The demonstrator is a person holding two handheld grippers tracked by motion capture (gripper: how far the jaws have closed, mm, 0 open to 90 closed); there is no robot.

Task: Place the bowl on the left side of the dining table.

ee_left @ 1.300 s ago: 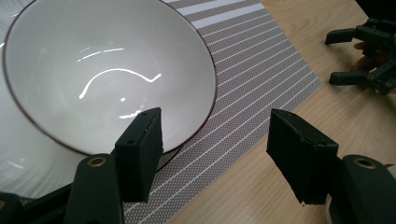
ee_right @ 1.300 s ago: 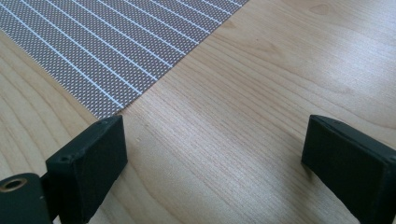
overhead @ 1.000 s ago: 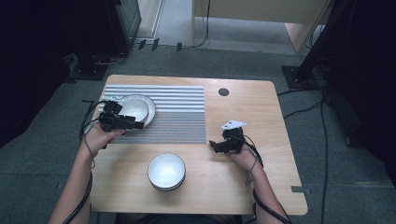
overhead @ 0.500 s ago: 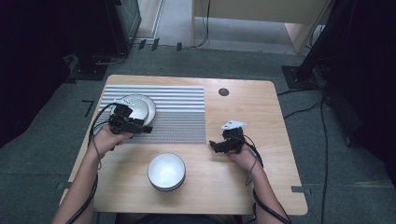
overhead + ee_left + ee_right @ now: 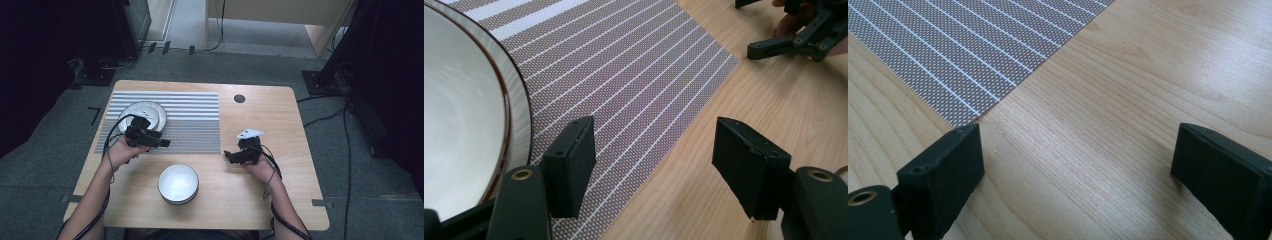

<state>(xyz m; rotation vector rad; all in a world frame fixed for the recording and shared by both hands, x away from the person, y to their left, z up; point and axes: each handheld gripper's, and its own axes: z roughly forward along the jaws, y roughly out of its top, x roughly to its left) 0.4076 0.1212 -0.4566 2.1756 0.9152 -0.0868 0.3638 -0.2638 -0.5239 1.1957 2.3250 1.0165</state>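
Hovering my left gripper, jaws parted and empty, just beside the plate at the mat's far left corner; my right gripper, likewise agape, is waiting off the mat's near right corner, farther away.

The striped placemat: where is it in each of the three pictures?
High view: striped placemat lies at the table's upper left, under the plate.
Left gripper view: it runs across the upper middle.
Right gripper view: its corner sits upper left.
Shared landmark: that near-right corner.
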